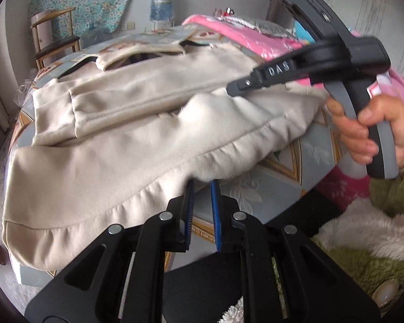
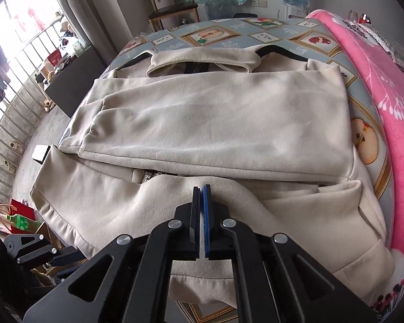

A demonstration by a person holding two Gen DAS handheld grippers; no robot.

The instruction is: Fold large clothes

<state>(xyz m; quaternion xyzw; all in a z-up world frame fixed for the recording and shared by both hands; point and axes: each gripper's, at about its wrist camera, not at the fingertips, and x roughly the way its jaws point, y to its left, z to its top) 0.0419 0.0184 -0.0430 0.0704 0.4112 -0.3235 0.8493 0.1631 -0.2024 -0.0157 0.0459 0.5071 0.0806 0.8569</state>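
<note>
Lying across a table (image 2: 296, 37) covered in a glossy fruit-print cloth, the coat (image 2: 215, 123) is a cream, soft, thick knit with stitched hems and a ribbed collar band at the far end. Its upper half is folded flat into a broad rectangle; the lower part bunches in loose rolls toward the near edge and droops over it.

The right gripper (image 2: 202, 196) has its black and blue ribbed pads pressed together on a raised ridge of the coat's near fold, cloth pinched between them. In the left wrist view a hand (image 1: 374, 132) squeezes that tool's grey trigger, its black tip resting on the coat's right side.

The left gripper (image 1: 202, 188) stands nearly closed, a thin gap between the pads, at the coat's hanging hem; whether any cloth is caught there I cannot tell.

A fuzzy pink blanket (image 2: 377, 94) runs close along the coat's right edge, leaving only a thin strip of bare tablecloth. Beyond the collar the table is open up to a wooden chair (image 2: 172, 8). To the left the table drops off to bare floor by a railed window (image 2: 16, 86).
</note>
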